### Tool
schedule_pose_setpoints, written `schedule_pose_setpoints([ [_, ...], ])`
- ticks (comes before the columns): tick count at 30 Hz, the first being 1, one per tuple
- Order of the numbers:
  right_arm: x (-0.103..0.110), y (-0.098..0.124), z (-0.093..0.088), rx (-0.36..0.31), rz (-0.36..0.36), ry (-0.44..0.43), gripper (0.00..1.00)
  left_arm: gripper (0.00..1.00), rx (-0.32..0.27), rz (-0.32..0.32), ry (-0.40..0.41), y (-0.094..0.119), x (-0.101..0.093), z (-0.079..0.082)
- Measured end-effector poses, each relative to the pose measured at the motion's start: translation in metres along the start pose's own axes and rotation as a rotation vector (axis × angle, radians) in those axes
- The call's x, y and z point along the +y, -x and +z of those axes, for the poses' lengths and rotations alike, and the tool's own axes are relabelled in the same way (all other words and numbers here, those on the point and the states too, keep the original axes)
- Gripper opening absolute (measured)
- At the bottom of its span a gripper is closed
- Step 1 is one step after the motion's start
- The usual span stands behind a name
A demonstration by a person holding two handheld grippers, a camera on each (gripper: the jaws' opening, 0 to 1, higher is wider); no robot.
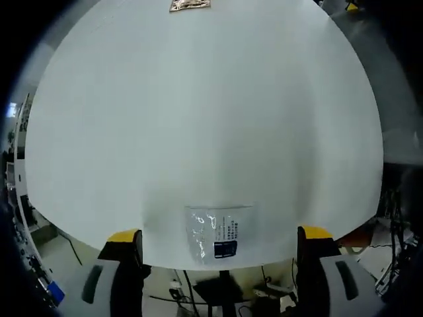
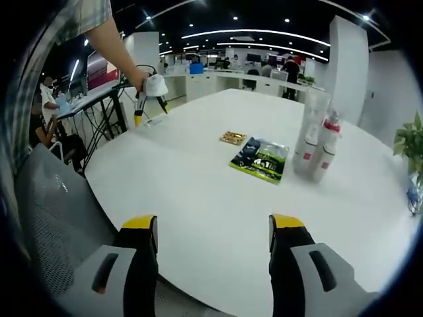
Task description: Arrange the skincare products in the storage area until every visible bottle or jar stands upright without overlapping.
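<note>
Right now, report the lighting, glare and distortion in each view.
Left gripper view: the white table bulges fisheye-round, evenly lit, with faint glints on the clear packet. Right gripper view: bright ceiling strips on a dark ceiling, soft sheen on the table, bottles sharp, edges curved.

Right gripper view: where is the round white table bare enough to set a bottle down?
Bare: the near stretch between the right tongs and the green packet, and left toward the other tongs. Crowded: the far right, where white bottles stand beside the packet and a small gold packet.
</note>
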State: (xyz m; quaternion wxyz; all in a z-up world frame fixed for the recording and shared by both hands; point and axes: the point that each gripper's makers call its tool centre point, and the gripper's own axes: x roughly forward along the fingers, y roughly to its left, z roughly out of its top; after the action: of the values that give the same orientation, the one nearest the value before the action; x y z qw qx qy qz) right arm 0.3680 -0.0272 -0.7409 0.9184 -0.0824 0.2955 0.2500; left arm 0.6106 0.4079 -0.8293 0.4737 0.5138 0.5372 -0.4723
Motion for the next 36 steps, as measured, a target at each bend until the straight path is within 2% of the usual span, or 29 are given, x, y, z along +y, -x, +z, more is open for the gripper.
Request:
schedule_pose_setpoints([
  [7,0.001,-0.001,-0.002,0.013,0.007,-0.003,0.66,0.98,-0.038,0.002,0.035,-0.004,0.001,0.001],
  [11,0.002,-0.002,-0.004,0.021,0.013,-0.003,0.66,0.98,-0.132,-0.014,0.160,-0.002,0.000,0.012],
  [16,0.003,-0.002,-0.006,0.029,0.019,-0.006,0.66,1.00,-0.132,0.004,0.167,-0.005,0.000,0.012],
  [20,0.005,-0.003,-0.006,0.032,0.027,-0.005,0.66,1.00,-0.136,0.007,0.162,-0.006,0.001,0.010],
  [25,0.005,-0.003,-0.007,0.040,0.029,-0.010,0.66,0.97,-0.129,0.008,0.109,-0.004,0.002,0.006],
  [30,0.006,-0.004,-0.008,0.047,0.031,-0.009,0.66,0.89,-0.127,0.010,0.078,-0.004,0.007,0.004],
  [32,0.006,-0.004,-0.009,0.051,0.032,-0.007,0.66,0.83,-0.110,0.013,0.035,-0.001,0.008,0.001],
  [36,0.005,-0.004,-0.010,0.059,0.025,-0.005,0.65,0.72,-0.116,0.017,0.002,-0.001,0.009,0.000],
])
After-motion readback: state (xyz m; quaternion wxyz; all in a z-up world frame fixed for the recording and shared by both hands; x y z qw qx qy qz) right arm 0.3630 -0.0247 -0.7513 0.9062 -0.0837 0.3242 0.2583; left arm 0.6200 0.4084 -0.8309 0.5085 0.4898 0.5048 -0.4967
